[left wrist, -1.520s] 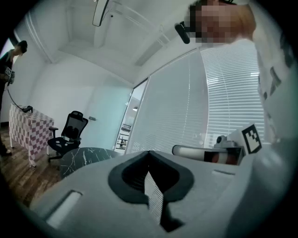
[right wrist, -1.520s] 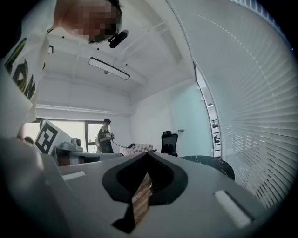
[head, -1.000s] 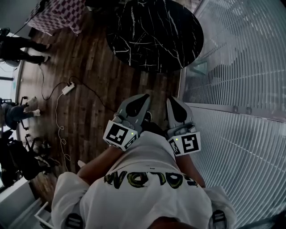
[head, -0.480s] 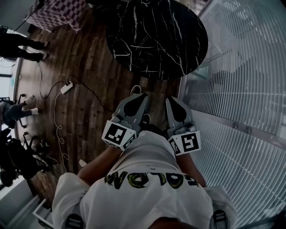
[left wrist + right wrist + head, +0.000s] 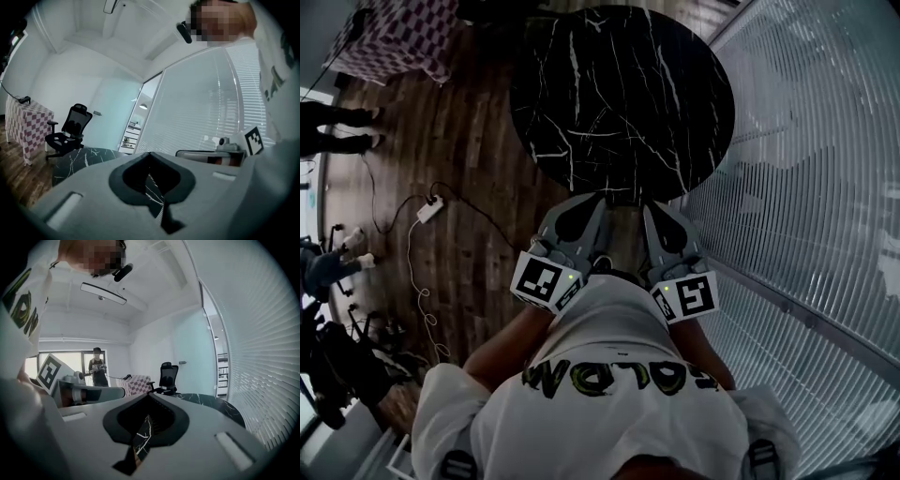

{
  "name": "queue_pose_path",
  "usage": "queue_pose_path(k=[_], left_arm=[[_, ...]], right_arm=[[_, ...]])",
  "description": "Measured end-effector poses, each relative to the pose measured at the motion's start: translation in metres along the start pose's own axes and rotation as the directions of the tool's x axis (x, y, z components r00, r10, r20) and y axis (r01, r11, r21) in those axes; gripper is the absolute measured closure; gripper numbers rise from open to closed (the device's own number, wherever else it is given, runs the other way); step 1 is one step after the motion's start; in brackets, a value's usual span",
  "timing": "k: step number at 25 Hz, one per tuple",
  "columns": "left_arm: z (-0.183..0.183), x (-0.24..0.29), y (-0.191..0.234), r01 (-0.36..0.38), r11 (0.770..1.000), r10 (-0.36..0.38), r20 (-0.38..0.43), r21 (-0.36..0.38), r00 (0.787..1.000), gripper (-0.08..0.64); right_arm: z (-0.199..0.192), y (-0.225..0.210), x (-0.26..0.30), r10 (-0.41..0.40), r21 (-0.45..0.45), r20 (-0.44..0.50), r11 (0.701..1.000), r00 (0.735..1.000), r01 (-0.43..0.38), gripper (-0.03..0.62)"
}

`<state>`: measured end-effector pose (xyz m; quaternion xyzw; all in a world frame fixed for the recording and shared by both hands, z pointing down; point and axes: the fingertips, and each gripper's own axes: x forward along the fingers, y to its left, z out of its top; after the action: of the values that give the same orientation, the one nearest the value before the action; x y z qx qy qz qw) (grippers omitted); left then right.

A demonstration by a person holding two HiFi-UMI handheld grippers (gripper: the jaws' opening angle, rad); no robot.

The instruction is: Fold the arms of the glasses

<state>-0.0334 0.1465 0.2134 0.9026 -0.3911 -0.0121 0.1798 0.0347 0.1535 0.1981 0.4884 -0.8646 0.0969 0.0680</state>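
Observation:
No glasses show in any view. Both grippers are held close together in front of the person's chest, pointing at a round black marble table (image 5: pixel 619 94). My left gripper (image 5: pixel 600 201) is shut with nothing between its jaws, its tips at the table's near edge. My right gripper (image 5: pixel 650 208) is shut and empty too, beside the left one. In the left gripper view the closed jaws (image 5: pixel 150 154) point over the table (image 5: pixel 79 159). The right gripper view shows its closed jaws (image 5: pixel 149 397) and the table (image 5: pixel 211 401) ahead on the right.
A glass wall with blinds (image 5: pixel 806 169) runs along the right. A checkered-cloth table (image 5: pixel 394 37) and an office chair (image 5: pixel 166 376) stand beyond the marble table. A power strip with cables (image 5: pixel 429 208) lies on the wooden floor at left. A person (image 5: pixel 97 366) stands at the far window.
The marble table has come nearer in the head view. Both grippers have moved forward together and now reach its near edge. Their jaws have stayed shut.

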Motion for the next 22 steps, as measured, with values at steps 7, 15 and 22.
queue_pose_path(k=[7,15,22], left_arm=[[0.019,0.039,0.060,0.054,0.999,-0.054,-0.020,0.000,0.998,0.558],[0.012,0.064,0.086,0.070,0.998,-0.070,-0.089,0.001,0.994,0.558],[-0.003,0.083,0.089,0.040,0.999,-0.039,-0.142,0.001,0.989,0.558]], right_arm=[[0.012,-0.019,0.066,-0.051,-0.008,-0.009,0.999,0.999,0.051,0.591],[0.003,-0.040,0.091,-0.080,0.004,-0.050,0.997,0.996,0.080,0.591],[-0.008,-0.061,0.094,-0.066,0.009,-0.079,0.998,0.995,0.067,0.591]])
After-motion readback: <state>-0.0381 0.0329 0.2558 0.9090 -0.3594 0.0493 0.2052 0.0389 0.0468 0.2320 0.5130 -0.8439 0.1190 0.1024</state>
